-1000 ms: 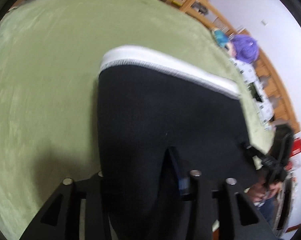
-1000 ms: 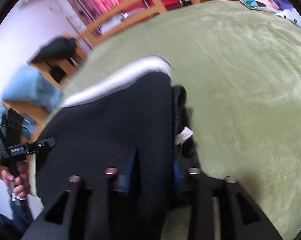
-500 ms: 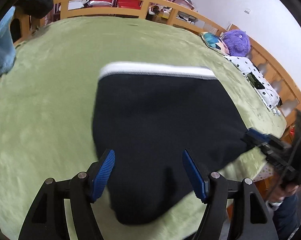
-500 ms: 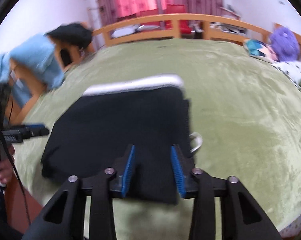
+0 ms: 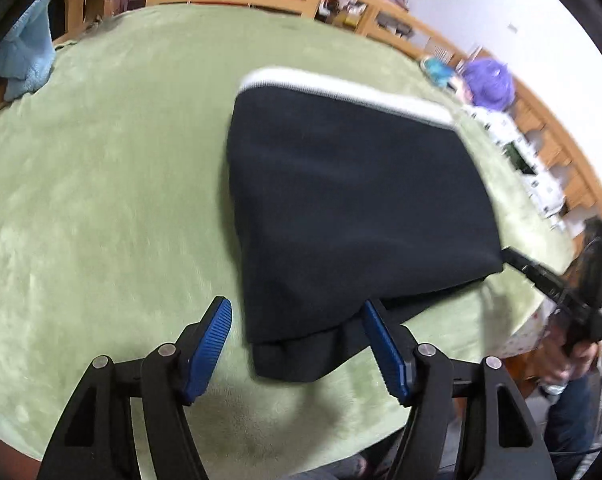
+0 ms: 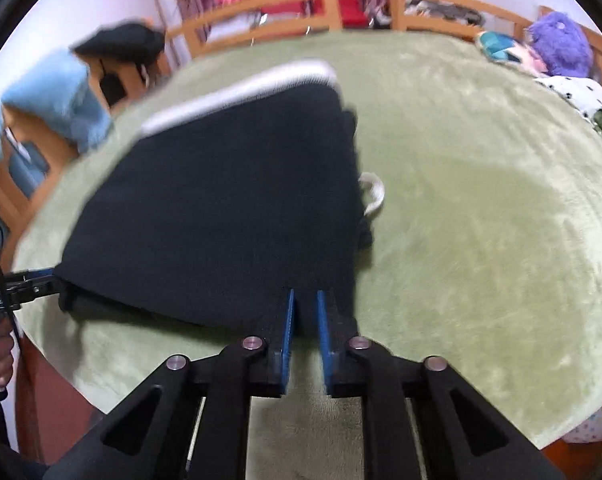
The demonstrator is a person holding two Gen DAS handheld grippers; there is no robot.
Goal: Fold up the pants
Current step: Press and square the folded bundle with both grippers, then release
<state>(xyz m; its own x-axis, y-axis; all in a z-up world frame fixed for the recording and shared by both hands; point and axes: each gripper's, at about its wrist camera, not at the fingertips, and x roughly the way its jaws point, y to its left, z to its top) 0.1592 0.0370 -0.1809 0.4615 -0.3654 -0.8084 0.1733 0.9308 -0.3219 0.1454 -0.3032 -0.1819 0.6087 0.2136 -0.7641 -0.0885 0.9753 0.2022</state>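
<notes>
Black pants [image 5: 341, 208] with a white waistband [image 5: 341, 92] lie folded on the green blanket [image 5: 101, 200]. My left gripper [image 5: 297, 308] is open wide just above their near corner, and its blue pads [image 5: 213, 340] touch no cloth. In the right wrist view the pants [image 6: 229, 200] fill the middle, with a white drawstring loop [image 6: 375, 196] sticking out on the right. My right gripper [image 6: 305, 296] hovers at their near edge; its jaws are closing to a narrow gap and no cloth is pinched. Each gripper shows in the other's view: the right gripper [image 5: 541, 280] and the left gripper [image 6: 21, 280].
A wooden bed rail [image 6: 341, 0] runs round the far side. A purple plush toy [image 6: 557, 40] and a spotted cloth [image 6: 581, 96] lie at the far right. A light blue towel [image 6: 57, 92] hangs at the left. The bed's edge [image 6: 81, 380] is close below the grippers.
Both grippers let go of the pants and drew back toward the near edge. The left jaws spread wide. The right jaws narrowed. The pants now lie flat.
</notes>
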